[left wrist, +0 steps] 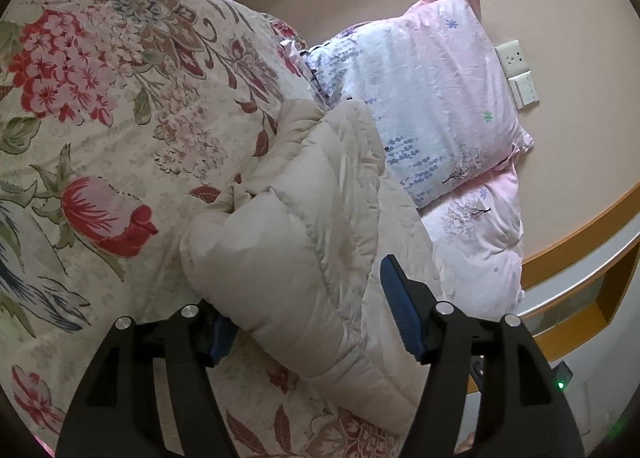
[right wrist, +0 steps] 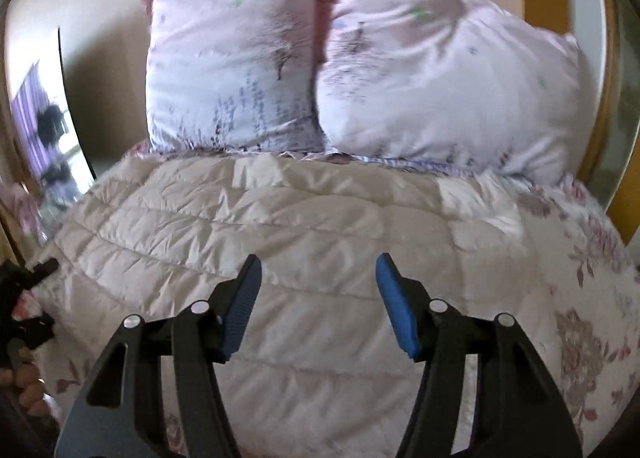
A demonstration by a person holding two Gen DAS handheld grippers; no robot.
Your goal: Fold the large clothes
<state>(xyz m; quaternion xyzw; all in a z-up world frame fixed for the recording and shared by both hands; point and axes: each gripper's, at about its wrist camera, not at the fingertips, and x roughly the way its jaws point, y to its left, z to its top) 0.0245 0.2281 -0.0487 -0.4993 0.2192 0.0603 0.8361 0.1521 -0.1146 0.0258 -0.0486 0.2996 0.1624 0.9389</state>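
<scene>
My left gripper [left wrist: 308, 314] has its jaws apart, a puffy fold of the cream quilted coat [left wrist: 320, 226] between the pads and pressed by neither. The coat lies on the floral bedspread [left wrist: 100, 130], its long axis across the bed below the two pink pillows [right wrist: 320, 70]. My right gripper [right wrist: 318, 298] hovers over it, jaws apart, holding nothing

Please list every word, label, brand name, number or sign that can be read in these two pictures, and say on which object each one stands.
None can be read.
Pillows: only printed flowers and trees, no words.
Bedspread: only a flower pattern.
Quilted coat: no label shows.
Wall socket plates: no readable marking.
</scene>
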